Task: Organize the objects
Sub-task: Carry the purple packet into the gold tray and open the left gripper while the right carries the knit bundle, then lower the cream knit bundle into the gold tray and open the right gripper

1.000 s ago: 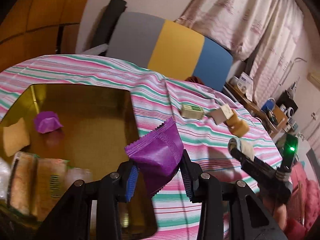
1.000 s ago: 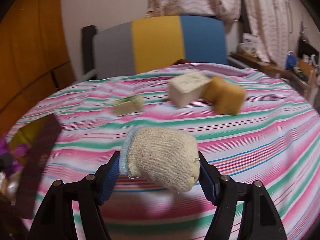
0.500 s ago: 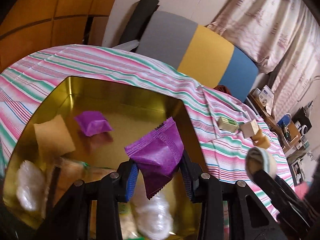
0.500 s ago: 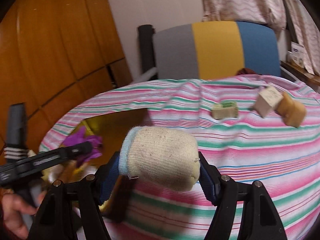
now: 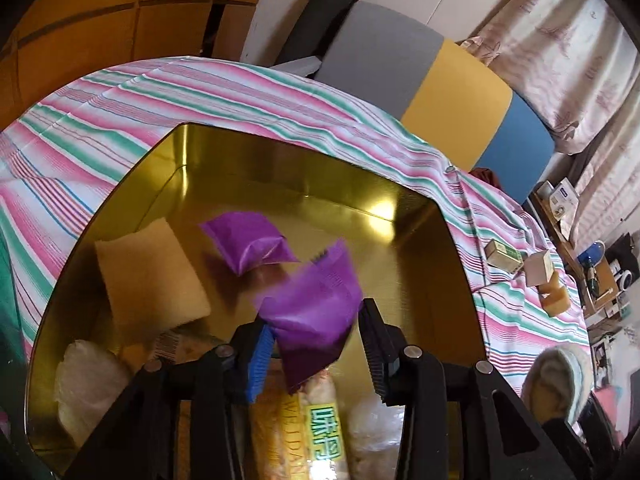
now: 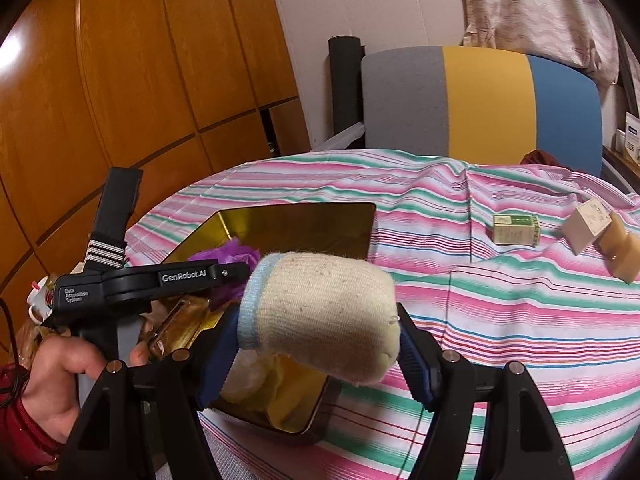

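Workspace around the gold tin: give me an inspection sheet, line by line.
Surface: striped tablecloth, creased.
Job's things: gold tin holds a purple packet, a tan pad and wrapped snacks; small boxes and a tan block lie on the cloth.
Clutter: nothing seen.
Grippers: left gripper open, blurred purple packet between its fingers; right gripper shut on rolled sock.
Cables: nothing seen.
Surroundings: tricolour chair, wood panelling, curtains.
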